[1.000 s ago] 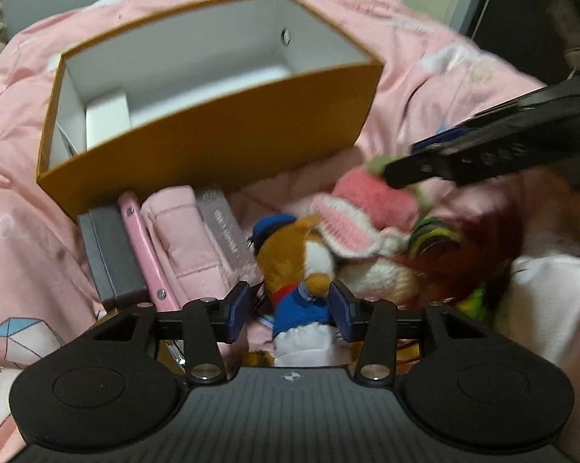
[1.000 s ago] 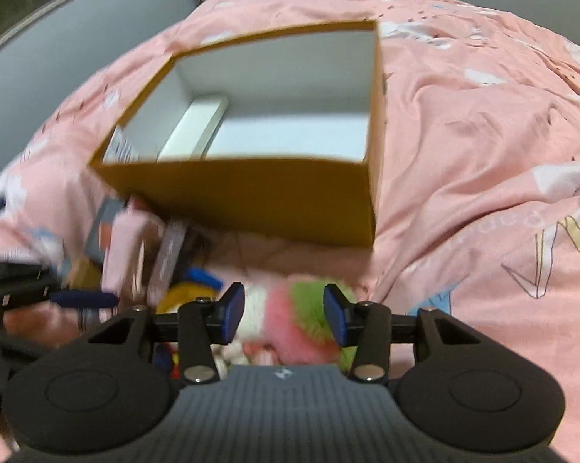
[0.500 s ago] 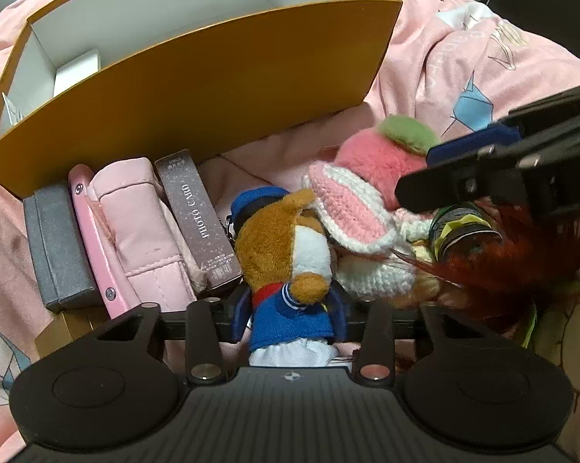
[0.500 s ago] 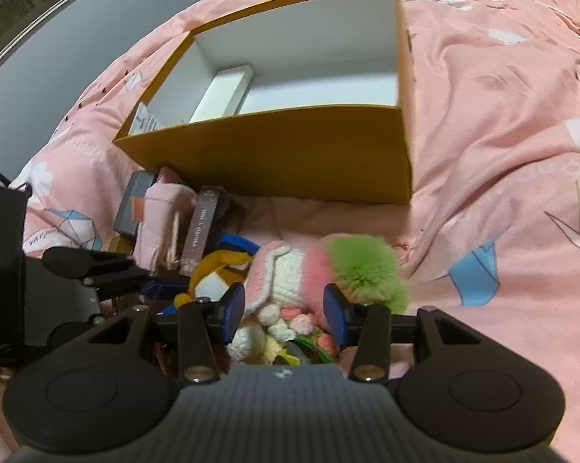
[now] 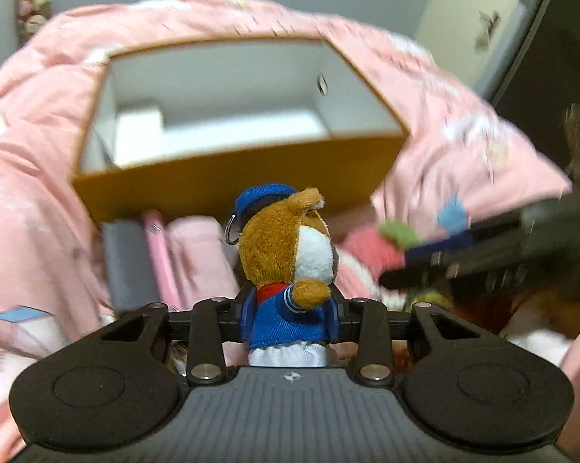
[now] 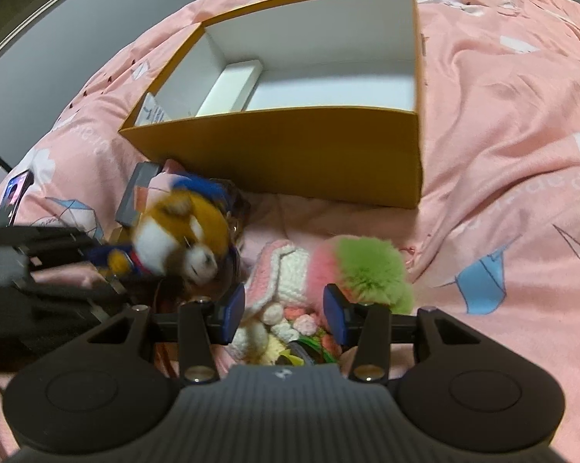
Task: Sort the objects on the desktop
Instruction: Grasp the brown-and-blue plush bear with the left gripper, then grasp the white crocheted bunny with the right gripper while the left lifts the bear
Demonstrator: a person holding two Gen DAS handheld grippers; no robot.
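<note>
Orange box (image 6: 290,162) holds a white carton (image 6: 230,90); left gripper (image 5: 288,318) closing on plush (image 5: 290,254), right gripper (image 6: 284,310) apart.

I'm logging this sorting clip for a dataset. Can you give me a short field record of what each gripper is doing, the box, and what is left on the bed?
left gripper: jaws closing on the plush dog, which sits between them
right gripper: open, over the pink knitted toy, not gripping it
box: orange, open top, a white carton inside
left on bed: grey case, pink pouch, green pompom
surface: pink bedcover
</note>
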